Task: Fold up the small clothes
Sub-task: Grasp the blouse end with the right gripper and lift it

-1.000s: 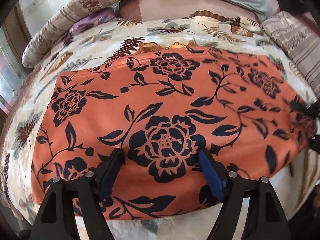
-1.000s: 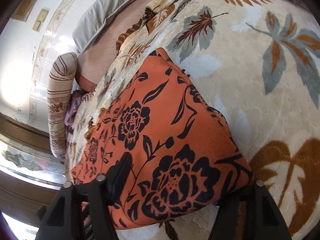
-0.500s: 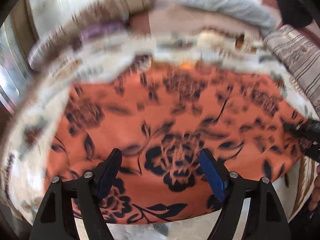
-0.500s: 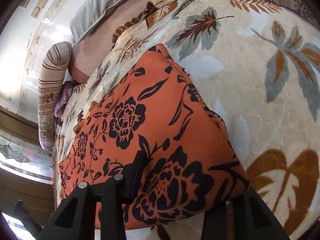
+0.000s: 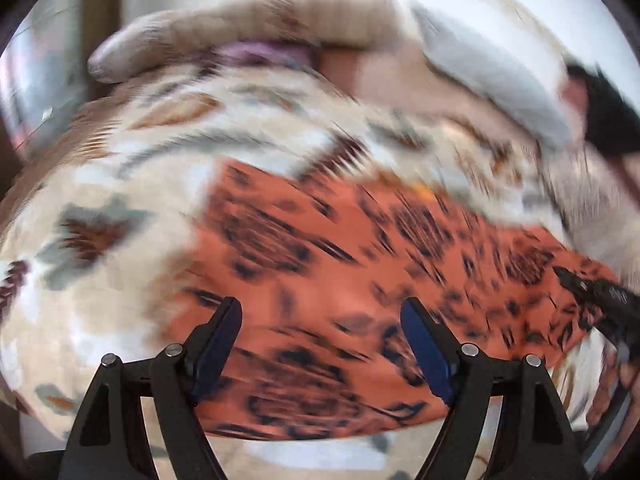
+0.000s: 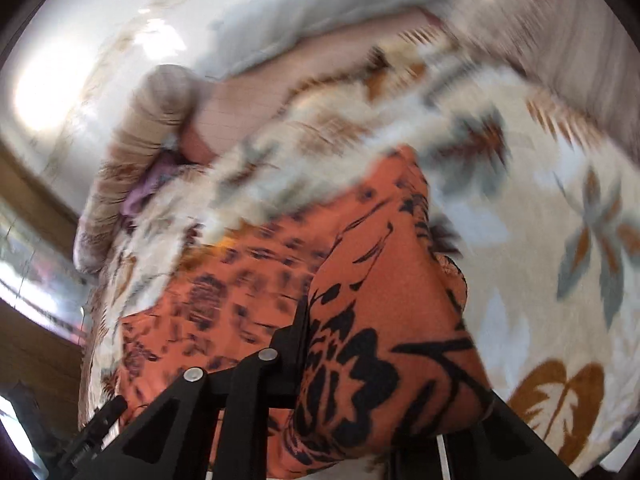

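Orange floral garment (image 6: 384,320) lies on the leaf-patterned bed blanket (image 6: 560,208), its long axis running side to side along the bed's near edge. Right tool (image 6: 384,392) has pinched one end and raised it; left tool (image 5: 322,344) hovers spread wide, holding nothing. I judge a fold beginning: next, carry that end across toward the other.

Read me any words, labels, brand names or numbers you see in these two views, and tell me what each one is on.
None: no readable text shows in either view.
The orange floral garment carries only a flower pattern.
The leaf-print blanket carries only leaves.
Both views are motion-blurred, so small print would be lost.
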